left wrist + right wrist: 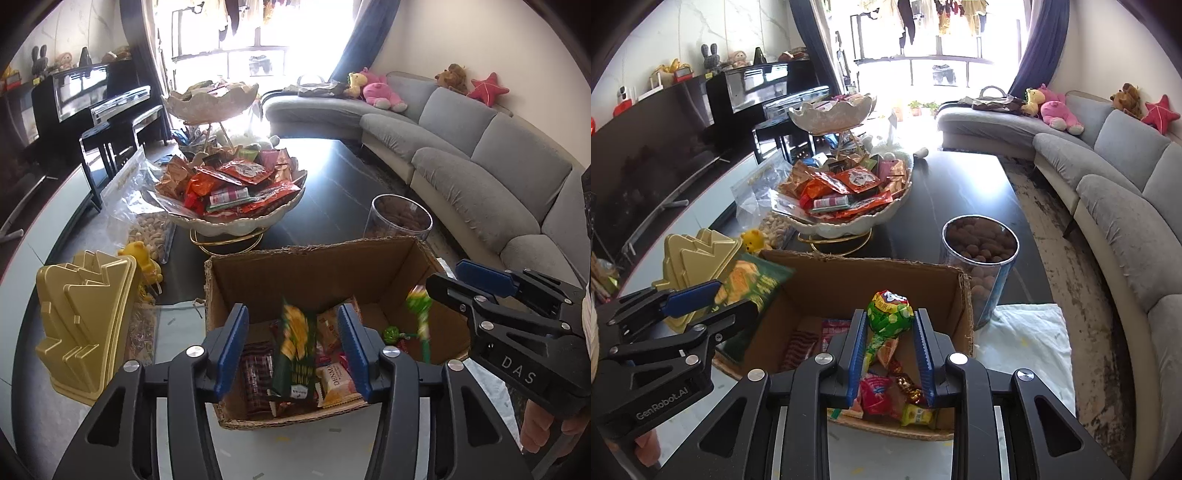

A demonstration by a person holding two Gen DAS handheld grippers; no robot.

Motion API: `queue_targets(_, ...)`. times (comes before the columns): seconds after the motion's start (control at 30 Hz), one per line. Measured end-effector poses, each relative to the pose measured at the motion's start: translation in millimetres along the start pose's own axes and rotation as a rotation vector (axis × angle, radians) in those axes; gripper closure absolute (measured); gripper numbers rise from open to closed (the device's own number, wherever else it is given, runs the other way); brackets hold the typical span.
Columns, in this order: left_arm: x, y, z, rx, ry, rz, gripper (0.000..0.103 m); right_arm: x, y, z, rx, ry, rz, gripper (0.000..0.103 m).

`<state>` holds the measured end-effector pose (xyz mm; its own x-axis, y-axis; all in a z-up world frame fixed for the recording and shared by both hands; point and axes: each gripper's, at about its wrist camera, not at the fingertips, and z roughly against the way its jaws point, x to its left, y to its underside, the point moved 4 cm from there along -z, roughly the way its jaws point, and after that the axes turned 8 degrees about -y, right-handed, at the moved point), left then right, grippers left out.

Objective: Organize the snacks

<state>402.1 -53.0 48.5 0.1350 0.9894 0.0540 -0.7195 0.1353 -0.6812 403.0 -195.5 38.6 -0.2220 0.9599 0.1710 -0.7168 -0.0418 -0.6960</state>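
An open cardboard box [314, 254] [871, 267] stands on the dark table with several wrapped snacks on its floor. My left gripper [292, 308] [737, 295] hangs over the box's left part. A green snack packet [295, 354] [757, 284] stands upright between its blue pads [231, 350], with a gap on each side, its top blurred. My right gripper [889, 312] [443, 275] is over the box's right part. A green-wrapped lollipop [888, 310] [419, 310] lies between its fingers, stick against the left pad and clear of the right one, blurred in the left wrist view.
Behind the box is a tiered white bowl [236, 223] [849, 225] heaped with snack packets. A clear jar of brown nuts [400, 221] [979, 243] stands at the right. A gold tree-shaped lid [85, 325], a yellow bear [142, 258] and a nut bag [147, 229] sit left. A grey sofa [1108, 206] runs along the right.
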Motion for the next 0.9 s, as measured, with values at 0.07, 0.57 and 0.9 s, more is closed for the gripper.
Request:
queue_targets(0.07,1.6,1.1,2.4,-0.018,-0.021,0.002,0.046,-1.3,1.3,-0.6,-0.007,0.018,0.000,0.057)
queue_targets(0.57,14.1,38.8,67.6,-0.195,-0.117,0.039,0.014,9.2,39.2,54.8,-0.140,0.080,0.022,0.037)
queue_targets(0.9,9.1,83.7,128.7,-0.338,-0.188,0.017,0.003,28.7,79.8,113.6,-0.258,0.120,0.058,0.021)
